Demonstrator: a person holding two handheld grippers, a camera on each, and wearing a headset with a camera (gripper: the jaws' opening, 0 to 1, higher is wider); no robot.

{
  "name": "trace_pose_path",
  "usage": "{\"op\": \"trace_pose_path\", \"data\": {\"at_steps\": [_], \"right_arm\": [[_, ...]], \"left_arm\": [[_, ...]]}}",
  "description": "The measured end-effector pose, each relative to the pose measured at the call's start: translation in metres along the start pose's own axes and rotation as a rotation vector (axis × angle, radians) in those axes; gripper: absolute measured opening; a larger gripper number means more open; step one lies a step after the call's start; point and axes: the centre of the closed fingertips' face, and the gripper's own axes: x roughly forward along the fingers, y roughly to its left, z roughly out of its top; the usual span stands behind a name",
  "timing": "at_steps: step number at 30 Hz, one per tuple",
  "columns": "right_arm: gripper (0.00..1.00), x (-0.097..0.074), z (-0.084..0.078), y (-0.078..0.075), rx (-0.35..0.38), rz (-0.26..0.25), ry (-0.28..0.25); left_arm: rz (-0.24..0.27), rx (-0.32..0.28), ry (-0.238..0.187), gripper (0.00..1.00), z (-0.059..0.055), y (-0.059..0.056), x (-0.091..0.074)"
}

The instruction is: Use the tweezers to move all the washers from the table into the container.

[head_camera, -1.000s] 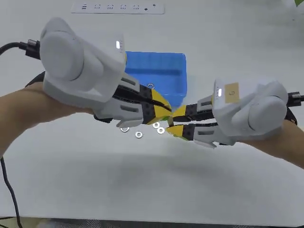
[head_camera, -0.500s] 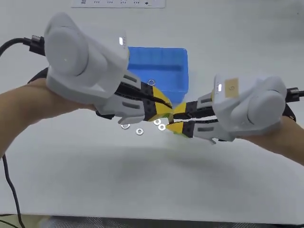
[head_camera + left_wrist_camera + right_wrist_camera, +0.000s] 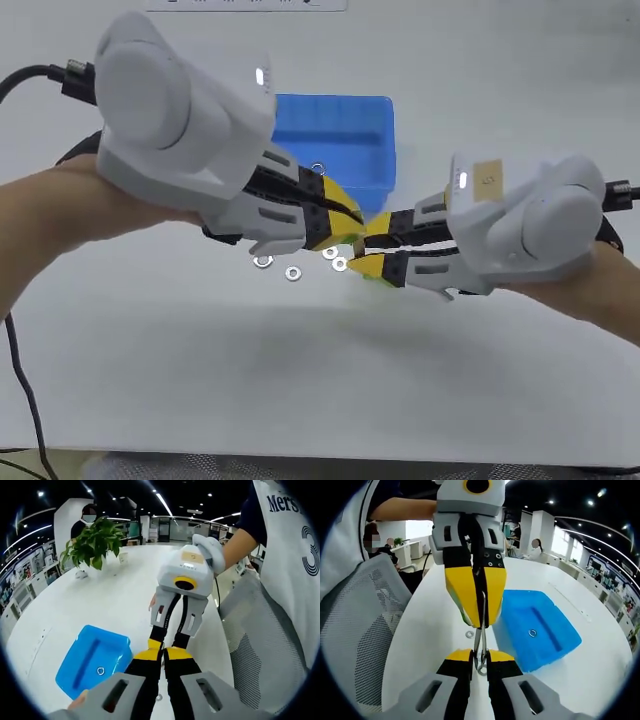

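Just beside blue container (image 3: 340, 130), left gripper (image 3: 352, 228) jaws clamp tweezers (image 3: 481, 630); right gripper (image 3: 368, 247) jaws narrow, pinching tweezers' arms. Four washers (image 3: 292, 273) on table (image 3: 300, 380), one inside container.

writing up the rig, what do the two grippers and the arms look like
Both grippers have bulky white rounded bodies, black jaws with yellow tips and a small white light on top. The left gripper trails a black cable; the right gripper carries a tan label. Forearms are bare; a dark short sleeve shows in the left gripper view.
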Motion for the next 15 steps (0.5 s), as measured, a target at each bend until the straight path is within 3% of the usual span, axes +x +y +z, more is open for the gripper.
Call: {"op": "trace_pose_path", "data": {"at_steps": [5, 15], "right_arm": [[0.12, -0.0003, -0.0043, -0.0007, -0.005, -0.001, 0.018], [0.11, -0.0016, -0.0038, -0.001, 0.01, 0.004, 0.001]], "left_arm": [[-0.005, 0.012, 0.007, 0.06, -0.0016, 0.0005, 0.0027], [-0.024, -0.007, 0.006, 0.06, 0.0011, 0.0027, 0.0078]]}}
